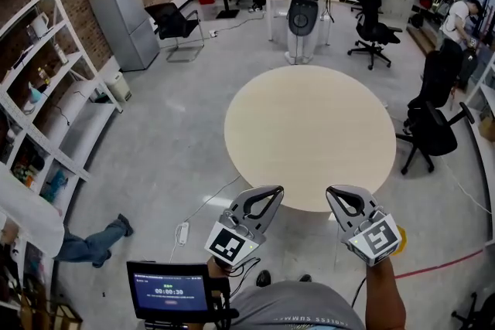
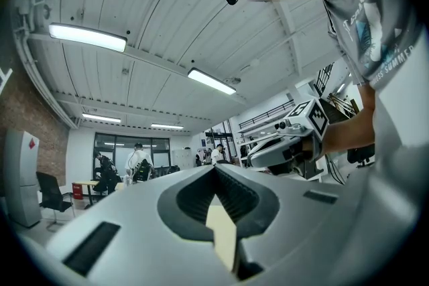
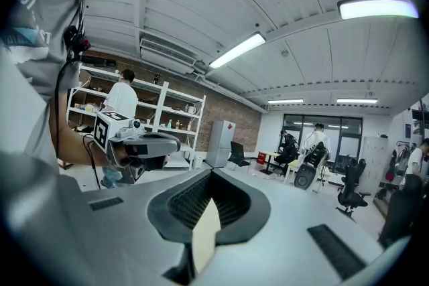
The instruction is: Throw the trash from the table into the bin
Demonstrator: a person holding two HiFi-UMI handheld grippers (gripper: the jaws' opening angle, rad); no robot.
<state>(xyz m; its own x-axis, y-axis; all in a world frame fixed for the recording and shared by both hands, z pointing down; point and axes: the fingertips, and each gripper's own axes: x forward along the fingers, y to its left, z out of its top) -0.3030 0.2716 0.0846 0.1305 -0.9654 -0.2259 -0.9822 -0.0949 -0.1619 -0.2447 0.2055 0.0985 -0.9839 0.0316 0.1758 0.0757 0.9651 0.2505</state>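
Left gripper: clenched, empty, at counter's near edge.
Right gripper: clenched, empty, alongside.
Counter: round, pale.
Dark object: beyond counter, possibly a bin; unclear.

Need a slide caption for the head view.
Head view: left tongs and right tongs, both shut and empty, held side by side at the near edge of a round beige table.

The head view looks steeply down on the round desk, the left gripper and the right gripper. Each gripper view looks close along its own fingers, roughly level, and catches the other gripper.
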